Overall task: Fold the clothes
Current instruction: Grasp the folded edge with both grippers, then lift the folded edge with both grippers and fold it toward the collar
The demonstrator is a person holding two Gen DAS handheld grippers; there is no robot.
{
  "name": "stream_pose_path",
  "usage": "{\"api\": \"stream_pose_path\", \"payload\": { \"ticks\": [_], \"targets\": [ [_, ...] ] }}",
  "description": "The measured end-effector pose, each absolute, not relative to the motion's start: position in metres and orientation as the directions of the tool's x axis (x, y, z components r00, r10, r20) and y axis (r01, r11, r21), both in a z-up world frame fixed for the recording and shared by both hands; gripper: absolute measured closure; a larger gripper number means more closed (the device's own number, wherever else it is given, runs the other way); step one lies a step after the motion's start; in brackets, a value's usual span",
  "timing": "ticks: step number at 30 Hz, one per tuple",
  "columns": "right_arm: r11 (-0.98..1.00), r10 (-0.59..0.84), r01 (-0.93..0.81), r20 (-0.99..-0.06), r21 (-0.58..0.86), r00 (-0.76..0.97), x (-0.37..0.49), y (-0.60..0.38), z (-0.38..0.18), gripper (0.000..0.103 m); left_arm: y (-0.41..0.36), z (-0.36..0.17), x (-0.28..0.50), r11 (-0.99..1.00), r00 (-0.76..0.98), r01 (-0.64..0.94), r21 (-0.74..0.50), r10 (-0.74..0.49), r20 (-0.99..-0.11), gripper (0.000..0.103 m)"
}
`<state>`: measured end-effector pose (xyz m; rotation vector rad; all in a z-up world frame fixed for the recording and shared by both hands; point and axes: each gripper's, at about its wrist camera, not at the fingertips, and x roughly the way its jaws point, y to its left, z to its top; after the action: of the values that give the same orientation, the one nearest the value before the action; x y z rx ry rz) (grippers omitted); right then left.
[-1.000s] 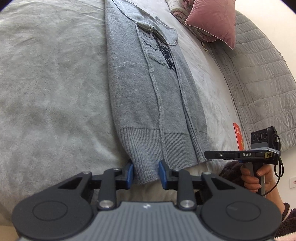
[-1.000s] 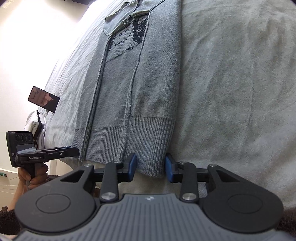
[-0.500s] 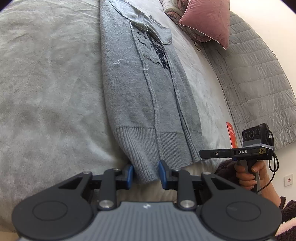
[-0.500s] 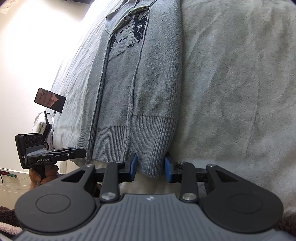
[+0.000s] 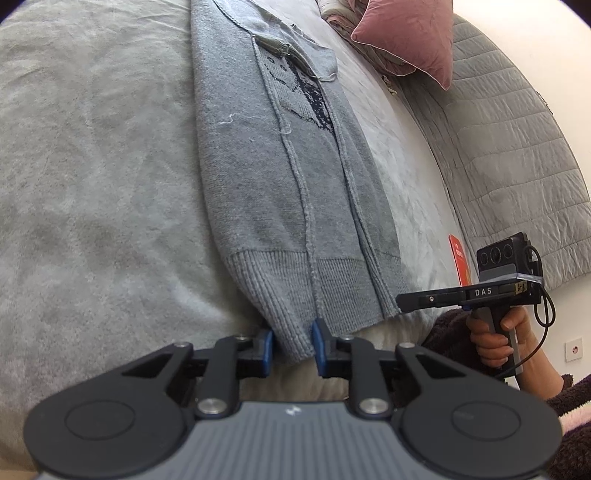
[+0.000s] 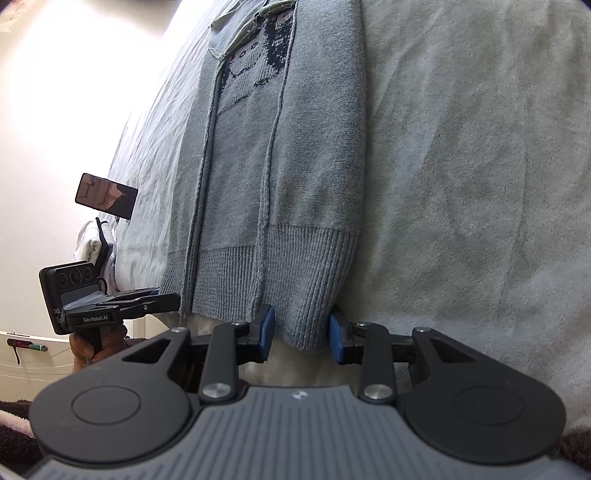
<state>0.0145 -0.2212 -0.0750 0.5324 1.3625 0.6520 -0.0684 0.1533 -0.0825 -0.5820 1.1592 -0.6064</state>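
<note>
Grey knit sweater w/ dark navy face motif, pale grey blanket, dusty-pink pillow.

The grey knitted sweater has its collar end cut off at twelve o'clock; the red card's print is unreadable.

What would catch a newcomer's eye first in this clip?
A grey knitted sweater, folded into a long strip with a dark knitted picture near its collar, lies down the middle of a pale grey bed. The left gripper and right gripper each straddle a corner of its ribbed hem, fingers apart. A pink pillow sits at the headboard end.
</note>
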Motion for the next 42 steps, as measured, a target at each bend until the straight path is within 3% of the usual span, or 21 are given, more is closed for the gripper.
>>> {"api": "stream_pose_path", "payload": {
  "ticks": [6, 16, 22, 29, 33, 35, 37, 38, 42],
  "targets": [
    [0.696, 0.718, -0.092, -0.693, 0.712, 0.070, 0.017, -0.223, -0.077, 0.088, 0.153, -0.081, -0.068, 0.685, 0.261, 0.133, -0.716, -0.722, -0.641, 0.092],
    [0.562, 0.824, -0.062, -0.551, 0.825, 0.130, 0.041, -0.233, -0.057, 0.089, 0.162, -0.070, -0.055, 0.529, 0.309, 0.066, -0.846, -0.817, -0.487, 0.094],
    [0.540, 0.831, -0.052, -0.522, 0.840, 0.190, 0.072, -0.236, -0.052, 0.089, 0.169, -0.069, -0.021, 0.455, 0.385, 0.005, -0.890, -0.823, -0.419, 0.094],
    [0.560, 0.801, 0.000, -0.542, 0.829, 0.254, 0.105, -0.242, -0.063, 0.089, 0.173, -0.089, 0.024, 0.508, 0.464, -0.119, -0.853, -0.731, -0.500, 0.093],
    [0.593, 0.772, -0.010, -0.566, 0.805, 0.289, 0.112, -0.247, -0.062, 0.085, 0.175, -0.094, 0.031, 0.513, 0.456, -0.151, -0.845, -0.722, -0.520, 0.092],
    [0.610, 0.757, -0.015, -0.577, 0.793, 0.307, 0.115, -0.249, -0.062, 0.083, 0.177, -0.086, 0.029, 0.522, 0.469, -0.120, -0.844, -0.720, -0.512, 0.085],
    [0.617, 0.753, -0.047, -0.571, 0.786, 0.327, 0.111, -0.253, -0.055, 0.074, 0.183, -0.073, 0.027, 0.552, 0.497, -0.074, -0.830, -0.701, -0.511, 0.074],
    [0.623, 0.749, -0.064, -0.570, 0.780, 0.338, 0.107, -0.255, -0.051, 0.060, 0.185, -0.069, 0.026, 0.568, 0.507, -0.063, -0.821, -0.690, -0.517, 0.073],
    [0.679, 0.714, -0.143, -0.603, 0.720, 0.356, 0.097, -0.254, -0.040, 0.056, 0.188, -0.056, 0.024, 0.650, 0.526, -0.018, -0.760, -0.640, -0.560, 0.072]
  ]
}}
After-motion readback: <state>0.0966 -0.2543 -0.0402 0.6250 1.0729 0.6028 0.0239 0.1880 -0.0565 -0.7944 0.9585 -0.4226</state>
